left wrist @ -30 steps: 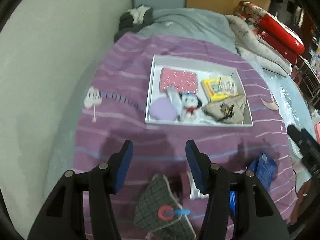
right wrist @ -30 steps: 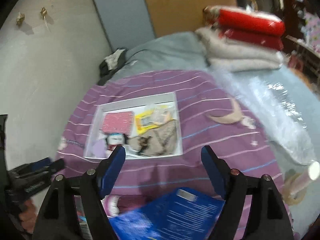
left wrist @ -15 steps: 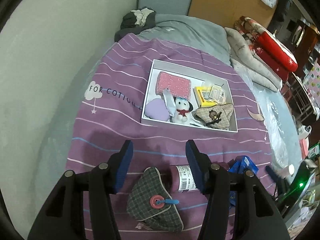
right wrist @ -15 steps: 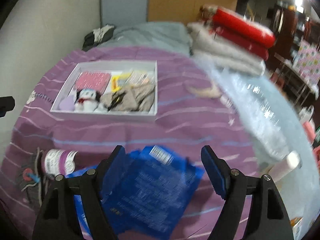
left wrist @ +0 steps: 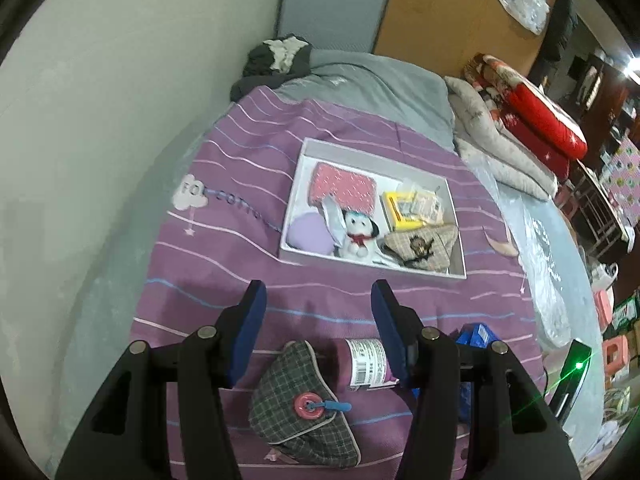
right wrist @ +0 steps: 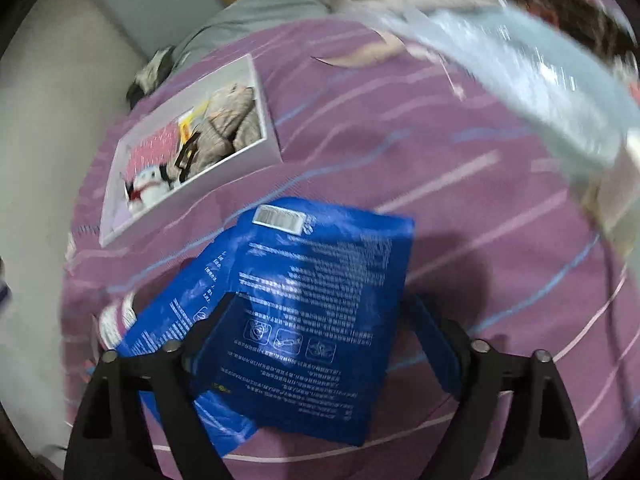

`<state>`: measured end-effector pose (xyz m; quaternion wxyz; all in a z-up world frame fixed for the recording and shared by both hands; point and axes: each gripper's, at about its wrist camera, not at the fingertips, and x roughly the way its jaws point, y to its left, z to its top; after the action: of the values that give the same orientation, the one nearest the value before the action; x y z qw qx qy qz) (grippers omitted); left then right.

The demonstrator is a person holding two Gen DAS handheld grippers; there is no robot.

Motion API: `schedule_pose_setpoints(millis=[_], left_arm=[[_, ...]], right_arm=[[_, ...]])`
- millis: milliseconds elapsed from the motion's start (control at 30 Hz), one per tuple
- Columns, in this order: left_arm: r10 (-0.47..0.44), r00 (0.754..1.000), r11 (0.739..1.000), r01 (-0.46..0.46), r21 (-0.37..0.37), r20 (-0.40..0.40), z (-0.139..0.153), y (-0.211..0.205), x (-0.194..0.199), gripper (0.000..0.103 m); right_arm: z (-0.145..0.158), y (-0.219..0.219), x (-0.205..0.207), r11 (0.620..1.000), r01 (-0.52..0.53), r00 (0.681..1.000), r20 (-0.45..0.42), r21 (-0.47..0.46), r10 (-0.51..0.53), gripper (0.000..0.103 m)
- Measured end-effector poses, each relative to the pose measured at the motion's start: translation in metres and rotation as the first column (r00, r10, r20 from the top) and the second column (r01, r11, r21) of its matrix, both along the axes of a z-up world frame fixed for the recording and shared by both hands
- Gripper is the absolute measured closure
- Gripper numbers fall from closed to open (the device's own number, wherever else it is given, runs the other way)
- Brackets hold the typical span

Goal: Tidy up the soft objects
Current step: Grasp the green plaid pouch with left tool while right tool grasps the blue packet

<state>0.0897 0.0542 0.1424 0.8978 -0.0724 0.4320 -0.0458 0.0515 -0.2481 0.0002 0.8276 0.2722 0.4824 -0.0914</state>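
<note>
Purple striped bedspread [left wrist: 240, 288], white box [left wrist: 294, 184], grey wall [left wrist: 100, 100], folded blankets [left wrist: 500, 148]

A broad band of bare purple bedspread [left wrist: 224, 280] lies open between the white box [left wrist: 294, 196] and the things nearer the camera, wide enough to pass through. The box itself is crowded: a pink pouch [left wrist: 344, 188], a plush dog [left wrist: 360, 232], a lilac pad [left wrist: 310, 234], a yellow packet [left wrist: 404, 210] and a tan pouch [left wrist: 424, 244] fill nearly all of it. On the near side a checked pouch [left wrist: 296, 404], a labelled roll [left wrist: 366, 362] and blue packets [right wrist: 320, 312] lie close together. The wall [left wrist: 100, 120] closes the left; folded blankets [left wrist: 500, 140] and clear plastic [right wrist: 540, 92] hem the right.
</note>
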Motion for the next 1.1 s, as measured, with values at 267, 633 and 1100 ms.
schedule_pose_setpoints(millis=[267,633,1100], left_arm=[[-0.033,0.996,0.987,0.044,0.152,-0.077,-0.052,-0.029,-0.018,0.047],[0.088,0.996,0.991,-0.09,0.104,0.025,-0.065,-0.022,-0.053,0.043],[0.122,0.982,0.989,-0.109,0.097,-0.144,-0.137,-0.019,-0.044,0.013]], right_arm=[[-0.009,0.015,-0.017,0.999,0.03,0.997,0.072,0.016,-0.031,0.0],[-0.018,0.017,-0.008,0.99,0.124,0.986,0.107,0.062,-0.13,0.0],[-0.026,0.013,-0.015,0.988,0.118,0.979,0.155,0.098,-0.133,0.0]])
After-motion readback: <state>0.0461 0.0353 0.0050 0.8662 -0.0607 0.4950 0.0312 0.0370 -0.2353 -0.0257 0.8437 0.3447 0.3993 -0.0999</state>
